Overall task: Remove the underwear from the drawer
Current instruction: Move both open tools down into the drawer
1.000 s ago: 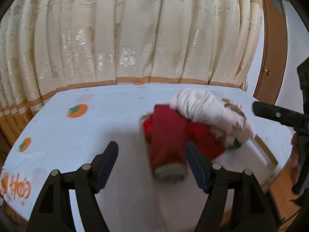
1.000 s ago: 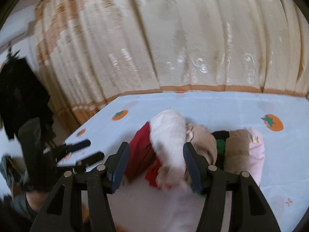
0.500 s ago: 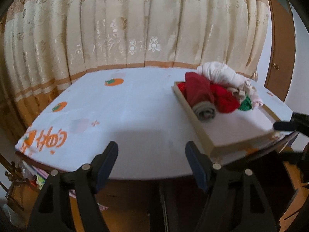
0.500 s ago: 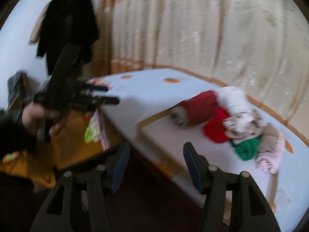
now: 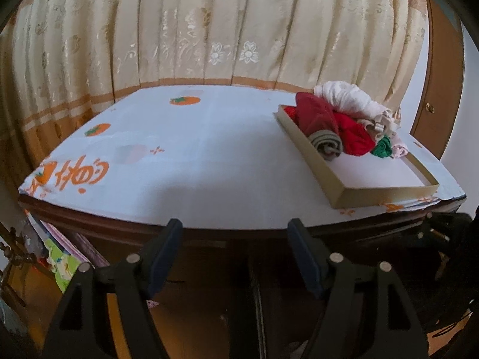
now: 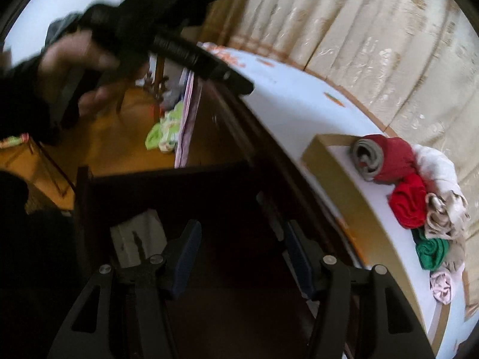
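Observation:
Rolled underwear [image 5: 344,125] in red, white, green and pink lies piled in a shallow cardboard tray [image 5: 317,164] on the table's right side. My left gripper [image 5: 235,229] stands open and holds nothing, hovering just off the table's front edge. In the right wrist view my right gripper [image 6: 243,230] is open over a dark open wooden drawer [image 6: 83,191] below the table. A pale folded piece [image 6: 137,237] lies in the drawer, left of the fingers. The same pile [image 6: 413,197] shows at the right. A hand [image 6: 74,59] holds the left gripper [image 6: 236,82] at the upper left.
A white cloth with orange fruit prints [image 5: 185,155] covers the table, and cream curtains [image 5: 209,30] hang behind it. Coloured papers and cloth [image 6: 167,128] sit on the floor to the left of the dark cabinet. A brown door [image 5: 440,89] stands at the far right.
Both grippers have drawn back from the pile in the tray. The left one backed off to the table's front edge. The right one rolled and sank over the open drawer.

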